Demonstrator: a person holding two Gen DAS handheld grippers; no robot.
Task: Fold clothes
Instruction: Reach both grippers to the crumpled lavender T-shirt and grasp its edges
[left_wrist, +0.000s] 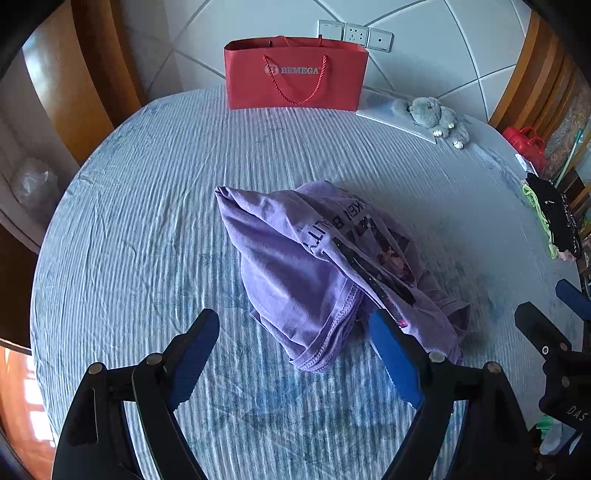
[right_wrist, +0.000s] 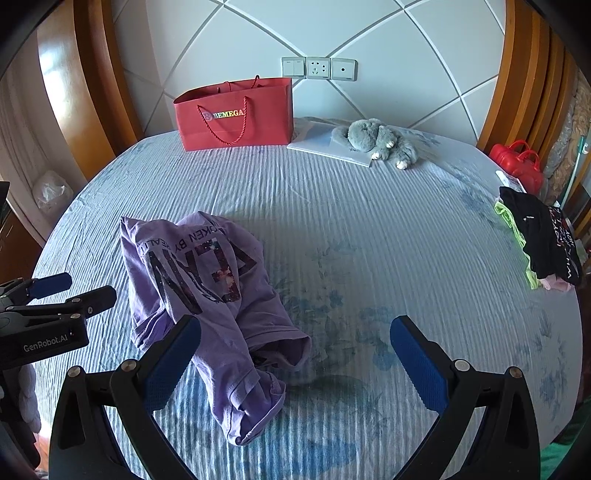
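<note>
A crumpled purple T-shirt (left_wrist: 317, 266) with dark printed letters lies bunched in the middle of the blue striped bed sheet (left_wrist: 147, 206); it also shows in the right wrist view (right_wrist: 207, 295). My left gripper (left_wrist: 295, 325) is open, just in front of the shirt's near hem, and holds nothing. My right gripper (right_wrist: 295, 328) is open and empty, its left finger over the shirt's near part. The right gripper shows at the right edge of the left wrist view (left_wrist: 554, 310), the left gripper at the left edge of the right wrist view (right_wrist: 70, 291).
A red paper bag (right_wrist: 236, 114) stands against the headboard, next to a grey plush rabbit (right_wrist: 380, 142) on a pale flat board (right_wrist: 321, 146). A stack of folded clothes, black on top (right_wrist: 543, 240), lies at the bed's right edge. A red container (right_wrist: 517, 162) sits beyond it.
</note>
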